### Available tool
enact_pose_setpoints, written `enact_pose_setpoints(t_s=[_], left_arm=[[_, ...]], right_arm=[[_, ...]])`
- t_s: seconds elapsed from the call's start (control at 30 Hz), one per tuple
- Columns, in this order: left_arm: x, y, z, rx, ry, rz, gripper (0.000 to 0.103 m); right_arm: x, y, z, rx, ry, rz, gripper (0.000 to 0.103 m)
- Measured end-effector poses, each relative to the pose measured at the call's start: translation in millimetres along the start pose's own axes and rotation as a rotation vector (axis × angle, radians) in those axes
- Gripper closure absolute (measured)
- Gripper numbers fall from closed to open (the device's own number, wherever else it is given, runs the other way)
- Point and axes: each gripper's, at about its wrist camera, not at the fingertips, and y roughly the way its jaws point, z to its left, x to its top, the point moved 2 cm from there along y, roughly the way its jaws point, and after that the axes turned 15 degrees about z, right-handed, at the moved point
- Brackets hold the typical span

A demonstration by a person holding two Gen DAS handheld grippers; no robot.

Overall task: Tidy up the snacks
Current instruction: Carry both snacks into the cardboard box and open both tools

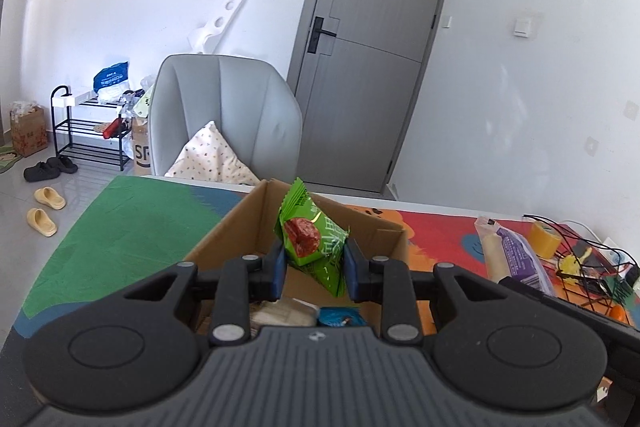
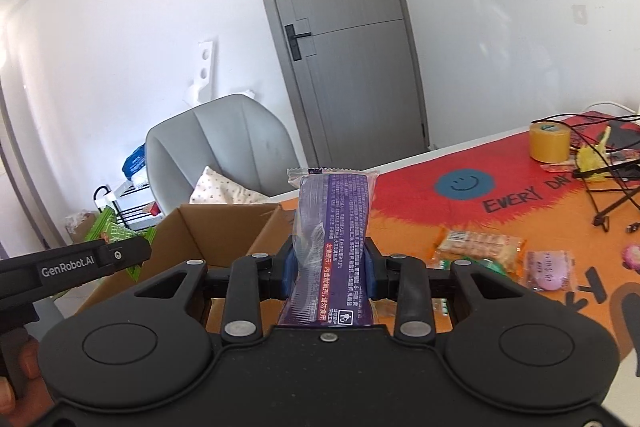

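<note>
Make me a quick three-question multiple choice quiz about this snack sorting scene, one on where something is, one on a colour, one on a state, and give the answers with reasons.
1. Where is the green snack packet held by the left tongs?
A. Over the open cardboard box
B. On the grey chair
C. Beside the tape roll

2. What colour is the smiley face circle on the table mat?
A. Yellow
B. Blue
C. White

3. What state are the right tongs in?
A. Open and empty
B. Shut on the tape roll
C. Shut on the purple snack packet

Answers:
1. A: the left wrist view shows the green packet above the box opening.
2. B: the circle is blue on the red patch.
3. C: the blue pads press both sides of the purple packet.
</note>
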Motion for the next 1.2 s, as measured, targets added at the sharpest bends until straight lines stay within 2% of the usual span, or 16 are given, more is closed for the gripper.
enact_pose_setpoints(t_s=[0.23,0.33,0.4,0.83,0.93,1.0,1.07,1.2], left_arm=[[7.3,16.4,11.0,0.011,-0.024,0.029,0.072],[8.6,19.5,16.2,0.004,-0.036,0.037,0.066],[9.2,19.9,20.2,0.003,-0.045,0.038,0.056],[8.5,1.0,52.7,0.039,-0.114,0.023,0.043],[7.1,-2.8,56.4,0.043,-0.122,0.018,0.035],[6.8,-5.0,58.3,0.047,-0.127,0.018,0.031],[5.9,-7.6,61.2,0.050,-0.138,0.019,0.025],[3.7,-11.5,62.2,0.057,-0.142,0.018,0.020]], right_arm=[[8.7,14.9,16.9,0.025,-0.025,0.012,0.070],[12.4,20.5,26.6,0.037,-0.040,0.018,0.070],[14.1,24.4,32.8,0.044,-0.051,0.025,0.070],[12.0,38.8,67.3,0.097,-0.097,0.076,0.070],[10.3,38.2,72.9,0.104,-0.102,0.089,0.070],[8.6,36.9,76.1,0.117,-0.116,0.110,0.066],[7.3,32.1,76.0,0.121,-0.109,0.097,0.053],[7.4,24.1,66.6,0.101,-0.083,0.079,0.051]])
